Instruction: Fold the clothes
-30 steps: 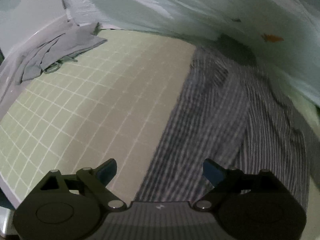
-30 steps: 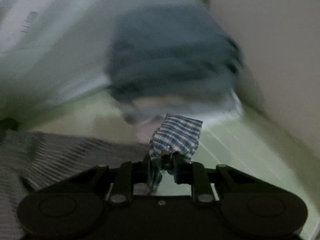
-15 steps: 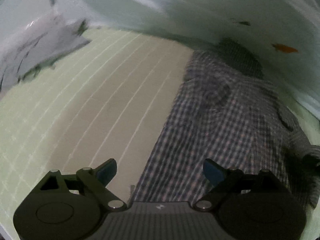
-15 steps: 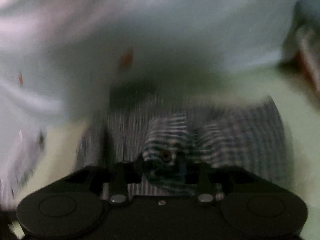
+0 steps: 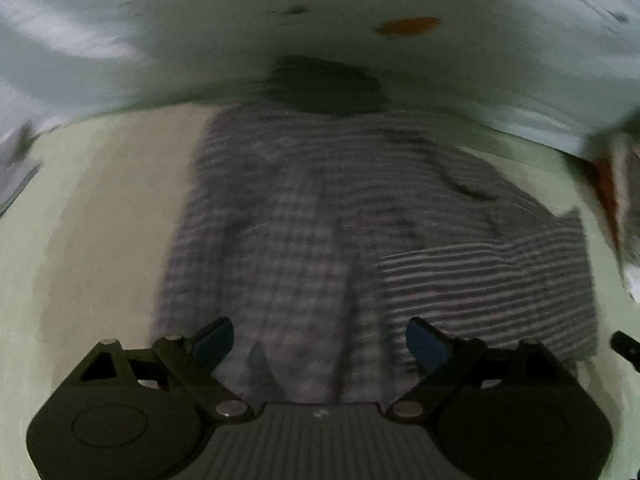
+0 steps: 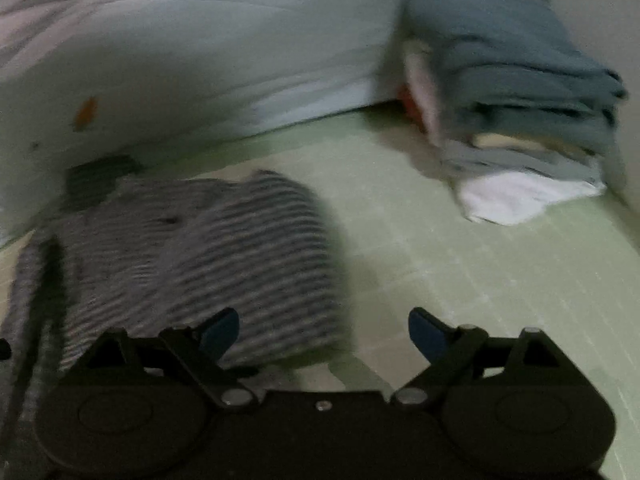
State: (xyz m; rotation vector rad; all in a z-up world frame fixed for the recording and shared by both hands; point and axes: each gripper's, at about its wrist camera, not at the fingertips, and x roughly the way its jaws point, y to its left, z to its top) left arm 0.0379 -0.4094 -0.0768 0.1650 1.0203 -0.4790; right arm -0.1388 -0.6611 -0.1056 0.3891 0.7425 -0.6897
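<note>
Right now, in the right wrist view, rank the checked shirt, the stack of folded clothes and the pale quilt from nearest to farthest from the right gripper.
1. Checked shirt: just ahead-left of the right gripper, whose jaws are opening with nothing between them.
2. Stack of folded clothes: far right, on the green mat.
3. Pale quilt: along the back, behind the shirt.

Two black handheld grippers. Left gripper (image 5: 320, 338): round side housings, silver screws at the linkage pivots, ribbed grey centre plate, blue-padded fingers (image 5: 212, 338). Right gripper (image 6: 324, 330): same black build, silver pivot screws, small centre screw, blue pads (image 6: 426, 332).
</note>
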